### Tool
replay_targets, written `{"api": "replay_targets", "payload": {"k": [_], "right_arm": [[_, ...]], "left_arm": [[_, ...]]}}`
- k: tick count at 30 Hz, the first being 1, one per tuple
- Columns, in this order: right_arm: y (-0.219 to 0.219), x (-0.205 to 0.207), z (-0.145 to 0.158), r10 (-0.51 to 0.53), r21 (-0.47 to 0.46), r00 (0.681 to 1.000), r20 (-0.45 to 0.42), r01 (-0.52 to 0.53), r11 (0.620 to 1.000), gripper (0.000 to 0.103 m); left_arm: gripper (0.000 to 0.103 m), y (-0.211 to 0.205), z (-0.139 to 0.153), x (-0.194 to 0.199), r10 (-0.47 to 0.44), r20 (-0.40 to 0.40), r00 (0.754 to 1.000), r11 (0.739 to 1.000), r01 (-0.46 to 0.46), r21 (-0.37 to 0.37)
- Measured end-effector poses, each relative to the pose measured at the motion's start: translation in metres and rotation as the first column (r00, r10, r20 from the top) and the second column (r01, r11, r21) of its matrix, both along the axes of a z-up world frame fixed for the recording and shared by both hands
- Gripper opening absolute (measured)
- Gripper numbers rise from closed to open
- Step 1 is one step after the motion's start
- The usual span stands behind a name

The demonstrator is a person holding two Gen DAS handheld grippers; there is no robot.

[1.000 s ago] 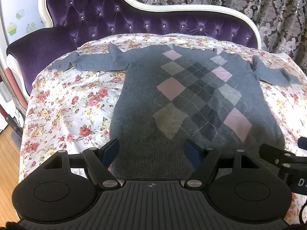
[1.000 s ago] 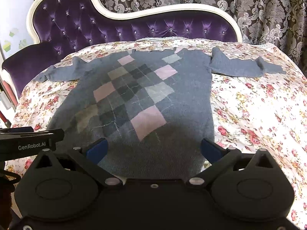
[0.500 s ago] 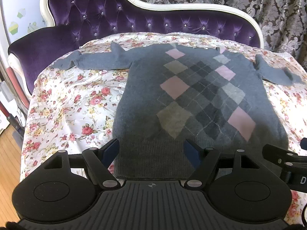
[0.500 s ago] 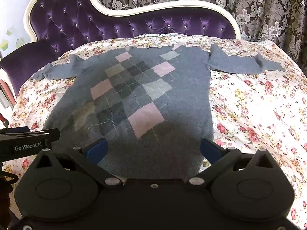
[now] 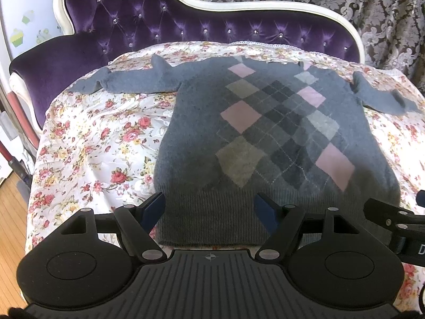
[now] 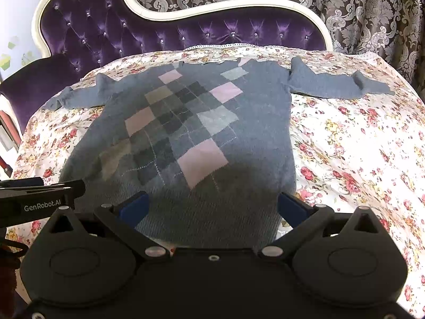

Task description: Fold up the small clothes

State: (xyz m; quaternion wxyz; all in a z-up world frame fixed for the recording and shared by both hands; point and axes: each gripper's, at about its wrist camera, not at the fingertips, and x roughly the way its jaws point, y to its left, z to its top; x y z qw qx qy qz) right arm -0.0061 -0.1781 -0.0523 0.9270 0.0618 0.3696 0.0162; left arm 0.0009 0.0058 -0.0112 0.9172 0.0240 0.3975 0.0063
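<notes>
A grey knitted wool-like sweater with pink and beige argyle diamonds (image 5: 271,138) is seen as soft and fuzzy, matt, with a ribbed hem, laid on a smooth, slightly sheeny floral-printed cotton-like sheet (image 5: 101,143). The purple tufted sofa back (image 6: 148,34) is covered in lustrous velvet studded with shiny buttons and is framed in glossy cream-painted trim. The black plastic left gripper (image 5: 209,207) and black plastic right gripper (image 6: 212,207) are finished matt, with small bright metal screws.

We find a domestic room, a living room or bedroom. A purple tufted sofa (image 5: 164,24) with a curved white frame and crystal buttons stands against heavy damask curtains (image 6: 372,8). Its seat is covered by a rose-print sheet (image 5: 87,143), on which a grey argyle sweater (image 5: 265,133) lies spread. We note wooden flooring (image 5: 10,212) and cupcake wall stickers (image 5: 22,29) at the left.
</notes>
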Motion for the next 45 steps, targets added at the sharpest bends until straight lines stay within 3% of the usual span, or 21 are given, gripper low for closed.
{"api": "replay_targets", "payload": {"k": [45], "right_arm": [[0.001,0.014,-0.004,0.012,0.023,1.000,-0.019,-0.011,1.000,0.102]], "left_arm": [[0.073,0.005,-0.010,0.016,0.006,-0.024,1.000,1.000,-0.006,-0.010]]}}
